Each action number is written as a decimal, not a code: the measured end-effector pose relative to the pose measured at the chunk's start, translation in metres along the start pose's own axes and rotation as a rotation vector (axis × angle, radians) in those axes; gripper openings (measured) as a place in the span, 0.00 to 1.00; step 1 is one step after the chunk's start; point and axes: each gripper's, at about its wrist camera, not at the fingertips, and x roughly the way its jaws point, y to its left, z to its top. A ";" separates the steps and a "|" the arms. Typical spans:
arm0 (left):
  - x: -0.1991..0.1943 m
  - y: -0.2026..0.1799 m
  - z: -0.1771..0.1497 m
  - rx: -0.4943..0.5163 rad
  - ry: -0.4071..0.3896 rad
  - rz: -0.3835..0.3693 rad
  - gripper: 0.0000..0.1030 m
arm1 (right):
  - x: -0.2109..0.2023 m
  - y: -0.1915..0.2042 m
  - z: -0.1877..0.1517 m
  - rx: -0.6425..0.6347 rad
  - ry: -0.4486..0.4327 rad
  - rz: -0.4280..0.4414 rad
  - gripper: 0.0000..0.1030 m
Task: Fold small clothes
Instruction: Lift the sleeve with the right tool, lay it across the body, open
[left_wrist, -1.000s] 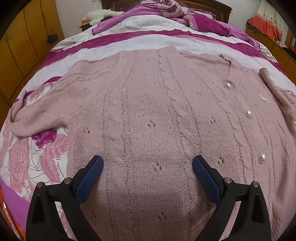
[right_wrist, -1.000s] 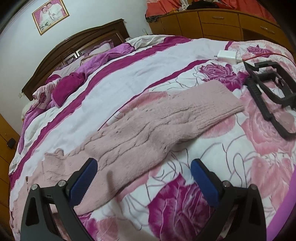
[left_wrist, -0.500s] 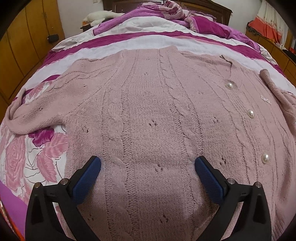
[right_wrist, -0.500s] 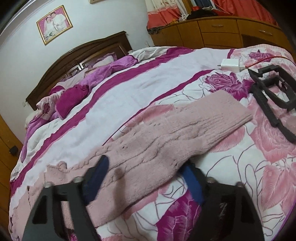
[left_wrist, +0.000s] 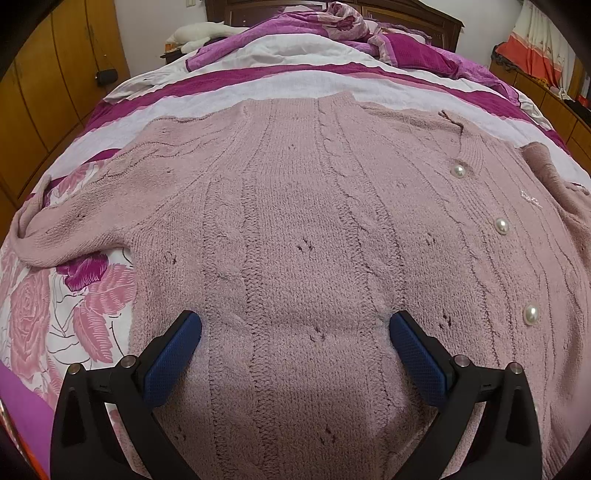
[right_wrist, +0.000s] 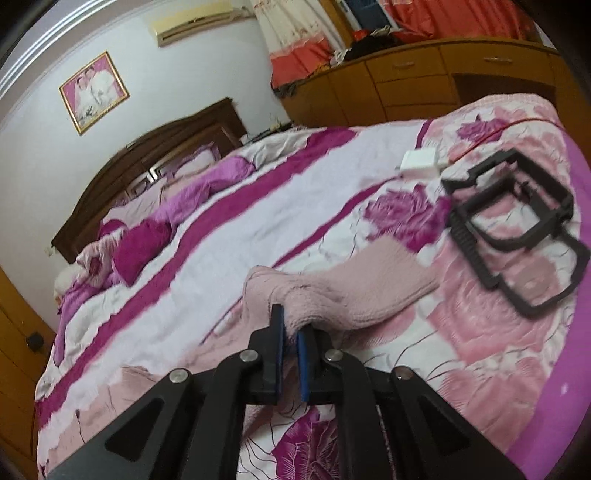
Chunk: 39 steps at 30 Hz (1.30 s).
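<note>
Now my right gripper (right_wrist: 290, 332) has jaws clamped on the cardigan sleeve (right_wrist: 354, 291); left gripper (left_wrist: 295, 332), jaws apart, hovers over the cardigan (left_wrist: 314, 221) on the floral bed (right_wrist: 480, 332).

One cardigan (left_wrist: 295, 229), three pearl buttons (left_wrist: 501, 225), two black frames (right_wrist: 517, 229).

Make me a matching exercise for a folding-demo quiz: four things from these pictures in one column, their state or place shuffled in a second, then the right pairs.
Things:
1. left gripper
2. right gripper
3. black frame
4. pearl buttons

States or places:
A. lying on the floral bedspread near the white charger
B. open above the cardigan
C. in a row down the cardigan's front
D. shut on the sleeve

Pairs: 1-B, 2-D, 3-A, 4-C
</note>
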 end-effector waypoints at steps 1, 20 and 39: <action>0.000 0.000 0.000 0.000 0.000 0.000 0.83 | -0.003 0.001 0.003 -0.004 -0.007 0.003 0.06; 0.000 0.000 0.000 -0.001 -0.001 0.000 0.83 | -0.047 0.109 0.003 -0.186 -0.016 0.162 0.06; -0.026 0.023 0.010 -0.073 -0.037 -0.087 0.72 | -0.083 0.311 -0.097 -0.276 0.119 0.555 0.06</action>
